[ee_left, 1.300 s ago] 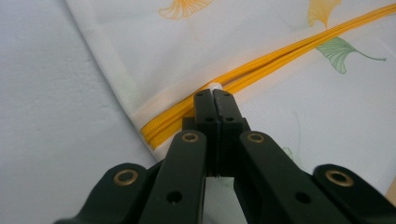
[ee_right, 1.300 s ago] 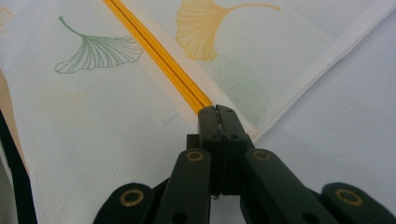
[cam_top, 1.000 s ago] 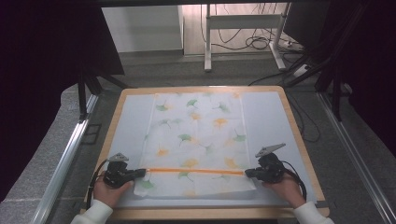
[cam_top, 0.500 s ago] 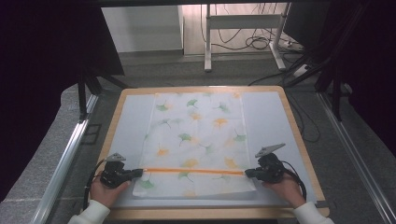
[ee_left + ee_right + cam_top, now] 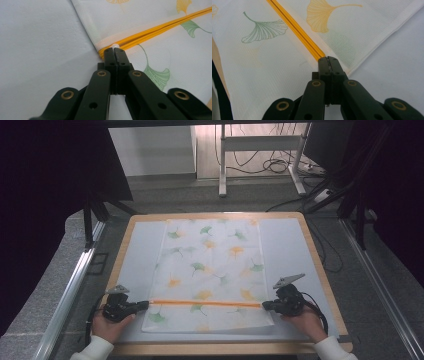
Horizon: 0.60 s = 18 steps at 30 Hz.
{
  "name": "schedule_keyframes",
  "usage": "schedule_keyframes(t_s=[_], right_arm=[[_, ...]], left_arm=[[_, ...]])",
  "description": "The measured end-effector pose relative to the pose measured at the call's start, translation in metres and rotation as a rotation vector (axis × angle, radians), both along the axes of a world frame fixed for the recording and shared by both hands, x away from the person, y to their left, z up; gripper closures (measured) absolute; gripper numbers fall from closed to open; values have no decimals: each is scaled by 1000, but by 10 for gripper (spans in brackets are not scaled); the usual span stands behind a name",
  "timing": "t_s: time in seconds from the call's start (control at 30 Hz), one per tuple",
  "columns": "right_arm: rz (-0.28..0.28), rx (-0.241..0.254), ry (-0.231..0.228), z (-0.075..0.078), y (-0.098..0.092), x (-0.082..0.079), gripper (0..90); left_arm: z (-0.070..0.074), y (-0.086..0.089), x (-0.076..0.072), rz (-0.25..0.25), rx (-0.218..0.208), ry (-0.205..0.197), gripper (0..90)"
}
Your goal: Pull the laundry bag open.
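One cloth (image 5: 207,270), white with green and orange ginkgo leaves, lies flat on one pale mat (image 5: 137,255) that covers one wood-edged table (image 5: 316,255); its near part is folded, and one orange hem (image 5: 205,303) runs straight across it, parallel to the table's near edge. Two grippers, one per hand. Left gripper (image 5: 145,304): at the hem's left end, just off the cloth's left edge, jaws pressed together on the corner where the orange hem meets the white border; in the left gripper view (image 5: 114,51) a small white nub of fabric shows between the tips. Right gripper (image 5: 265,305): at the hem's right end, jaws likewise clamped on the orange hem; in the right gripper view (image 5: 328,60) the hem runs straight into the closed tips, near the cloth's right border. Two hands in white sleeves, left hand (image 5: 107,325) and right hand (image 5: 306,321), rest near the table's near edge, one behind each gripper. Two grey three-cornered plates, one atop each gripper. Two leaves beside the hem in the right gripper view: one green to its left, one orange to its right. One green leaf lies just right of the jaws in the left gripper view.
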State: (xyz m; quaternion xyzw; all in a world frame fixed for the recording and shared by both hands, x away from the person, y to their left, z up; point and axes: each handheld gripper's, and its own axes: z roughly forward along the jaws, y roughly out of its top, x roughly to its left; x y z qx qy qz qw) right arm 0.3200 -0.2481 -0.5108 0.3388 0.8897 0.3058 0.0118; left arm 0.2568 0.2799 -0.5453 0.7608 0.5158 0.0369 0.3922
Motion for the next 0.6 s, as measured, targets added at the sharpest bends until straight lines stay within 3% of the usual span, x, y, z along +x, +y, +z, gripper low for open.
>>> schedule_keyframes(t_s=[0.13, 0.23, 0.33, 0.47, 0.6], right_arm=[[-1, 1, 4, 0, 0, 0, 900], [2, 1, 2, 0, 0, 0, 900], [1, 3, 8, 0, -1, 1, 900], [-1, 2, 6, 0, 0, 0, 900], [-3, 8, 9, 0, -1, 1, 899]], left_arm=[[1, 5, -1, 24, 14, -4, 900], [-3, 10, -1, 31, -28, 22, 900], [-3, 6, -1, 28, -4, 14, 900], [-4, 7, -1, 27, -9, 10, 900], [-3, 6, -3, 10, 4, -26, 900]])
